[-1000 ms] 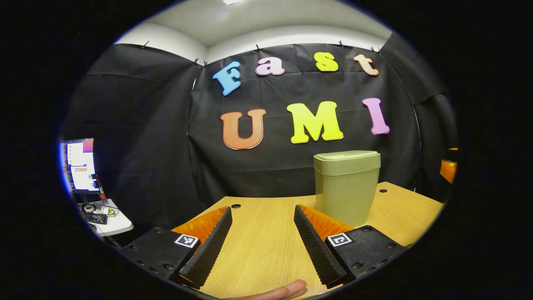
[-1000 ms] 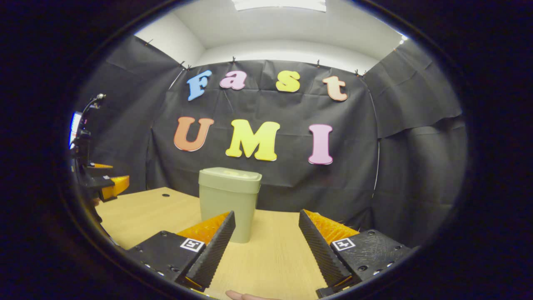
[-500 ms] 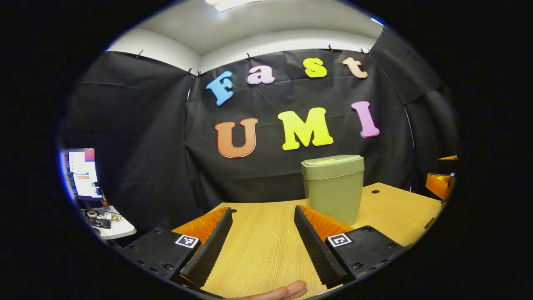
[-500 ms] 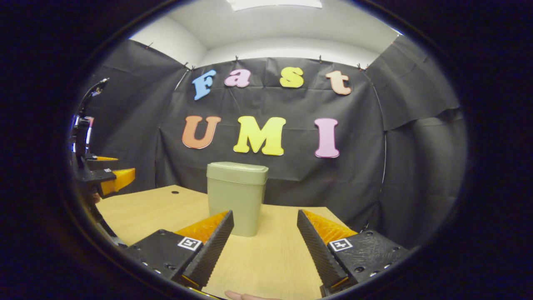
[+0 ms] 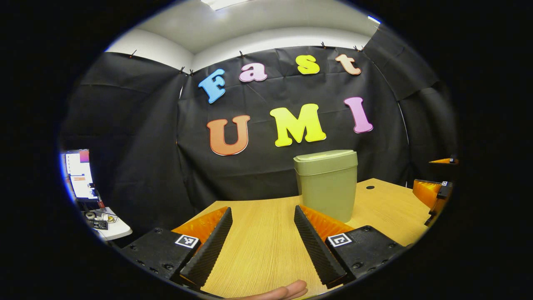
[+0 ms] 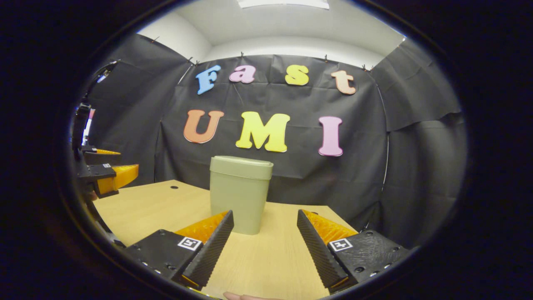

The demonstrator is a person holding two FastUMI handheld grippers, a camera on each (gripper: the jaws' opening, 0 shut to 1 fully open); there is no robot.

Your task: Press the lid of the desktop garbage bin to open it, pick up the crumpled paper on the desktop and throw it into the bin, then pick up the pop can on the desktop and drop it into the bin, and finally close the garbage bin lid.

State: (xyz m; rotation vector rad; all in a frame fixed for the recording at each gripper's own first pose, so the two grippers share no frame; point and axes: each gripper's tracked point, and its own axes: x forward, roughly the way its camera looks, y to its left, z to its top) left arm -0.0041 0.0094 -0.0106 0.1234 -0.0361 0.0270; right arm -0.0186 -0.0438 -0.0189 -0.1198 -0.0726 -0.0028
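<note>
On desk (image 5: 266, 233), closed bin (image 5: 327, 183), both grippers spread

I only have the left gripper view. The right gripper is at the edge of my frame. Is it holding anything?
Observer: No. In the right gripper view the right gripper is open, with only bare table between its fingers.
Operator: Where's the bin relative to it?
Observer: The bin stands ahead of it and left of the gap's centre. The tip of that gripper's left finger overlaps the bin's lower part.
Operator: How does my gripper look from there?
Observer: The left gripper is at that view's left edge, above the table's left side, with its fingers apart.
</note>
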